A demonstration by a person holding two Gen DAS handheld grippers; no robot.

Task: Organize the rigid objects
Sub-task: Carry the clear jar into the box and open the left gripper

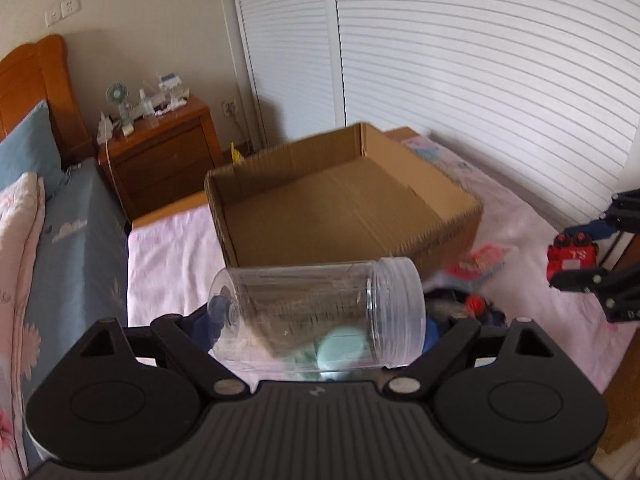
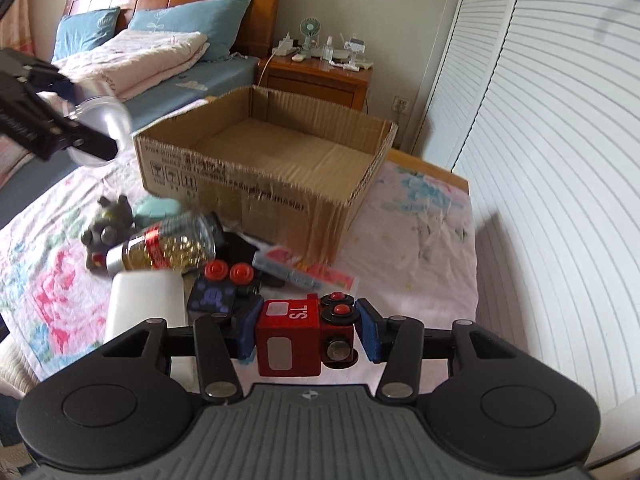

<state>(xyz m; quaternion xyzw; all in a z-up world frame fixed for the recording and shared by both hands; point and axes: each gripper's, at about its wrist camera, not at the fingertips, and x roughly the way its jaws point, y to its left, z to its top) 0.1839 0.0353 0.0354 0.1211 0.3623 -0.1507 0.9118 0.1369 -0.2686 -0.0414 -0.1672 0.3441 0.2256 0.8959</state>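
Left wrist: left gripper [image 1: 320,320] grasps clear jar [image 1: 320,316] | right gripper [image 2: 306,332] grasps red toy train [image 2: 306,334] | cardboard box [image 2: 280,184] far

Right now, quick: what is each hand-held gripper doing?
Left hand-held gripper: closed on the clear plastic jar, held sideways.
Right hand-held gripper: closed on the red toy train car.

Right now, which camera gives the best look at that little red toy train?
The right wrist view: the red toy train sits close and sharp between the right gripper fingers, its "S.L" label readable. The left wrist view shows it only small at the right edge, held above the bedspread.
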